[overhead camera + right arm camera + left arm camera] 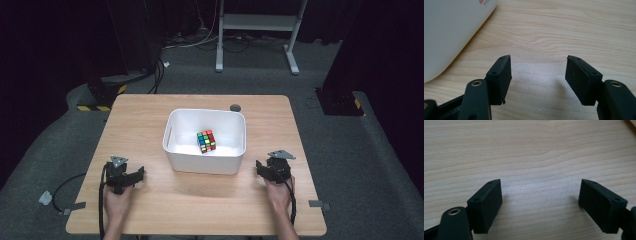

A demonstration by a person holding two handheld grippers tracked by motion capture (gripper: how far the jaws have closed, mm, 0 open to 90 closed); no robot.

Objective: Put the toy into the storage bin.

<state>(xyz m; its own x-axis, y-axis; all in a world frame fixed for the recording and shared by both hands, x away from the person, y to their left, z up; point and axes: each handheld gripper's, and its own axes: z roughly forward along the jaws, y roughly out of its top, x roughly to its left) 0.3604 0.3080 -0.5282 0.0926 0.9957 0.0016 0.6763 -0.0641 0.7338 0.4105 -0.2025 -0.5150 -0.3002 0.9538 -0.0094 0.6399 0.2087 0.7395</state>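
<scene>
Left gripper (pixel 540 200): jaws wide apart, nothing between them, just bare table (pixel 529 150) under it. Sits near the table's front left corner in the high view, hand behind it.

Right gripper (pixel 539 75): jaws apart with a clear gap, holding nothing, though this looks close to the narrowest it goes. The white bin (pixel 451 32) wall is just beside it on its left, not touching.

The bin (pixel 205 160) stands mid-table between the two grippers and a little ahead of them. Inside it, on the floor toward the right half, is the puzzle cube (pixel 206 141), tilted slightly, apart from all four walls.

Handling guess: the cube is light, rigid plastic with smooth, slick sticker faces; the layers may twist if squeezed off-centre. Best hold is across two opposite flat faces, pads centred on the middle row, coming straight down past the bin rim. A corner or edge grip would likely slip. The right gripper is nearer; its jaws would probably need to open wider first.
</scene>
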